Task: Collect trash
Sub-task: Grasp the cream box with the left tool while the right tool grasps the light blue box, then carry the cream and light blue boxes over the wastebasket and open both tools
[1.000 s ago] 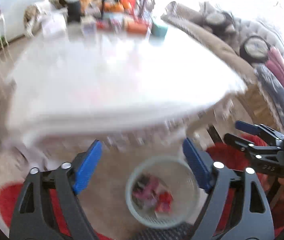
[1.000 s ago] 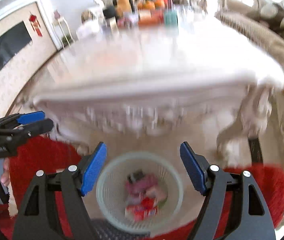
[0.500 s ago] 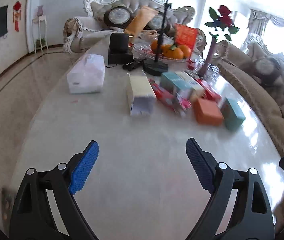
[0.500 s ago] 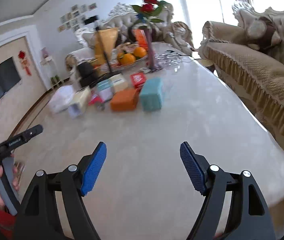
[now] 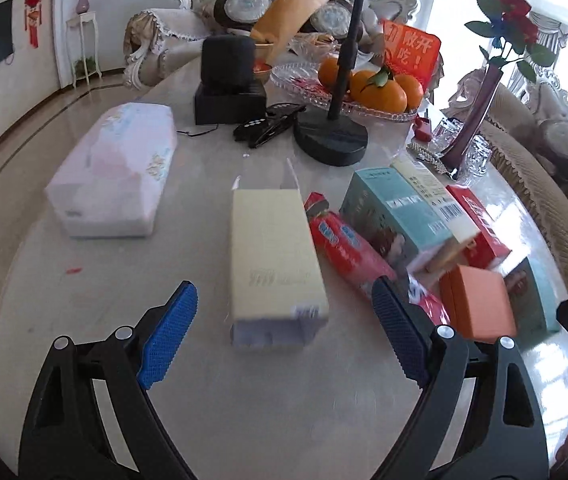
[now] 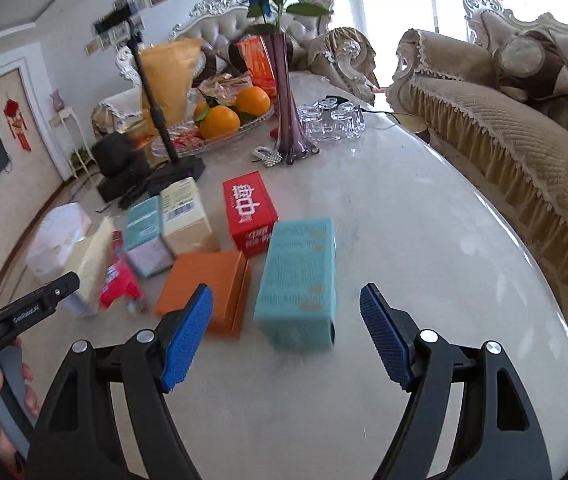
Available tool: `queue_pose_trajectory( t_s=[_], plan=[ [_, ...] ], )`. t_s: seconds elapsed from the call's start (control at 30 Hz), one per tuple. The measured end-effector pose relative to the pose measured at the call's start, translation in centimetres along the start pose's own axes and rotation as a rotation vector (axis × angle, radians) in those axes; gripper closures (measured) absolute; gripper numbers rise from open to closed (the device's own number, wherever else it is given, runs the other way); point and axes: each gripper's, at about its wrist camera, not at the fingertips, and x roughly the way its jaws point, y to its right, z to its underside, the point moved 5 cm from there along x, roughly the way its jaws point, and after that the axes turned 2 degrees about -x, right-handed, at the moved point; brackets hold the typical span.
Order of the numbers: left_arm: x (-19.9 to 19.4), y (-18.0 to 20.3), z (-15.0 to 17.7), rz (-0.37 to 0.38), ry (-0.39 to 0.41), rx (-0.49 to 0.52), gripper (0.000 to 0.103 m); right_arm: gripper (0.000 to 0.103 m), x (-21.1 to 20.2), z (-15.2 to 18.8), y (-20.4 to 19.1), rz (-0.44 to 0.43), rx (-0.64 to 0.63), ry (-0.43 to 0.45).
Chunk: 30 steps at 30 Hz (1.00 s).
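Observation:
Several empty cartons lie on the marble table [image 5: 284,408]. A pale yellow carton [image 5: 273,256] lies just ahead of my left gripper [image 5: 284,336], whose jaws stand open and empty. To its right are a red wrapper [image 5: 344,248], a teal-and-white box [image 5: 396,212], a red box [image 5: 480,228] and an orange box [image 5: 478,300]. My right gripper [image 6: 286,336] is open over the table, with a teal carton [image 6: 298,280] just past its tips. The orange box [image 6: 207,288] and a red box [image 6: 247,208] lie to the left of that carton.
A pink tissue pack [image 5: 113,172], a black speaker [image 5: 227,80], a stand base [image 5: 330,138], a fruit tray with oranges [image 5: 380,88], a purple vase [image 6: 288,112] and glasses [image 6: 332,120] crowd the far half. A sofa [image 6: 504,148] runs along the right.
Both grippers swung up from the white waste basket on the floor to over the tabletop, then moved closer to the cartons. Their jaws stayed open.

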Motion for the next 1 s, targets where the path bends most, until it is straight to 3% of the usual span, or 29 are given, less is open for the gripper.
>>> queue_pose_trajectory(
  t_s=[0.6,0.63,0.67,0.7,0.73,1.0],
  plan=[
    [5.1,-1.6,-1.0,-0.069,-0.086,-0.027,0.017,0.033,6.1,0.0,1.0,0.065,-0.019,-0.156],
    [5.2,-1.5,-1.0,-0.076,-0.092,-0.015,0.022,0.037,6.2,0.1,1.0,0.064,-0.024,-0.159],
    [5.1,-1.5,-1.0,-0.086,-0.090,-0.009,0.035,0.041,6.2,0.3,0.9,0.056,-0.029,-0.166],
    [4.9,-1.5,-1.0,-0.084,-0.083,-0.003,0.042,0.053,6.3,0.5,0.8,0.053,-0.035,-0.173],
    [4.8,-1.4,-1.1,-0.070,-0.079,-0.002,0.057,0.057,6.1,0.6,0.8,0.070,-0.044,-0.167],
    [2.5,-1.4,-0.2,-0.039,-0.053,0.014,0.057,0.058,3.6,0.8,0.3,0.031,-0.044,-0.130]
  ],
)
